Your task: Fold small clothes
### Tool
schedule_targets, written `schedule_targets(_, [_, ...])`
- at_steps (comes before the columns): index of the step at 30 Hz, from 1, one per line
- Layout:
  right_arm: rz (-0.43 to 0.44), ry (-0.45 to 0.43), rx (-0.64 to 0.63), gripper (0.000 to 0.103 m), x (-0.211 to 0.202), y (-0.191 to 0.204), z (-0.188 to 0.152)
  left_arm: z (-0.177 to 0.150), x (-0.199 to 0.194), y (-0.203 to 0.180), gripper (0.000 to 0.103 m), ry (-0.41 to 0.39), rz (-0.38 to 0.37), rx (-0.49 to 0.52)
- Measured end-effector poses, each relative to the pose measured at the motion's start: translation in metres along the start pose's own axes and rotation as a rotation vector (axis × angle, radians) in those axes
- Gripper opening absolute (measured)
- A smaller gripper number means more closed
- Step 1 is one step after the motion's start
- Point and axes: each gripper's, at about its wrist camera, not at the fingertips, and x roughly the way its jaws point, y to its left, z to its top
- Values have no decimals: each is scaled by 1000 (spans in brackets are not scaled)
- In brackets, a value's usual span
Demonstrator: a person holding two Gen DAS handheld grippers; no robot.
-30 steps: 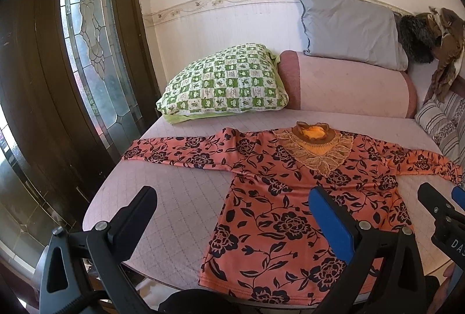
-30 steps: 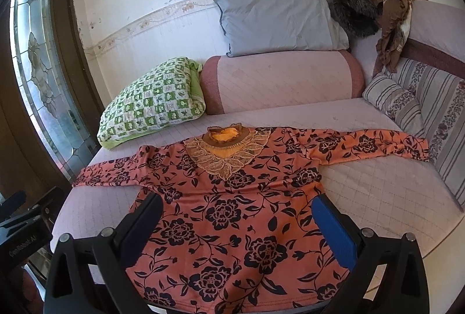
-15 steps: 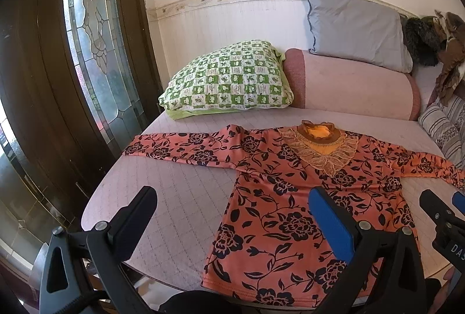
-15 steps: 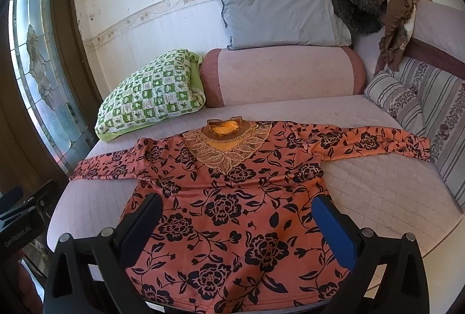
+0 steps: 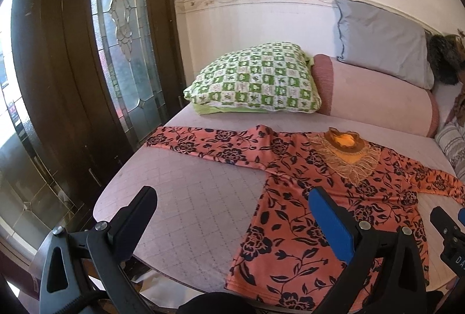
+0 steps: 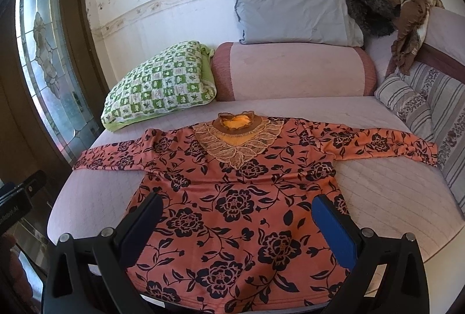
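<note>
Orange floral top [image 6: 232, 197] lies flat on pink mattress [image 5: 189, 197], both sleeves spread out, collar at far end.

Right gripper [image 6: 235, 215]: fingers spread wide, empty, hem and lower body of top between and just ahead of fingertips.

Left gripper [image 5: 232, 206]: fingers spread wide, empty; bare mattress ahead of left finger, top's side edge ahead of right finger.

Since a second ago: both views sit closer and higher over top, garment itself unmoved. Judgement: approach under way, no fold begun; first grasp likely sleeve or hem.
</note>
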Motion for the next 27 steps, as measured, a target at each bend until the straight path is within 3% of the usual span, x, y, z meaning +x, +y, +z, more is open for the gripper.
schedule_targets(15, [-4,6,-4,103,0,4,1,2,0,1,103,5,1,6])
schedule_targets(24, [-60,27,-17,103,0,-7,2,-15,-2,-47,103,125,-156,69])
schedule_targets(27, [-76,24,-18,103,-3,-12,3,-19,-12,-64,103,107,-176,87])
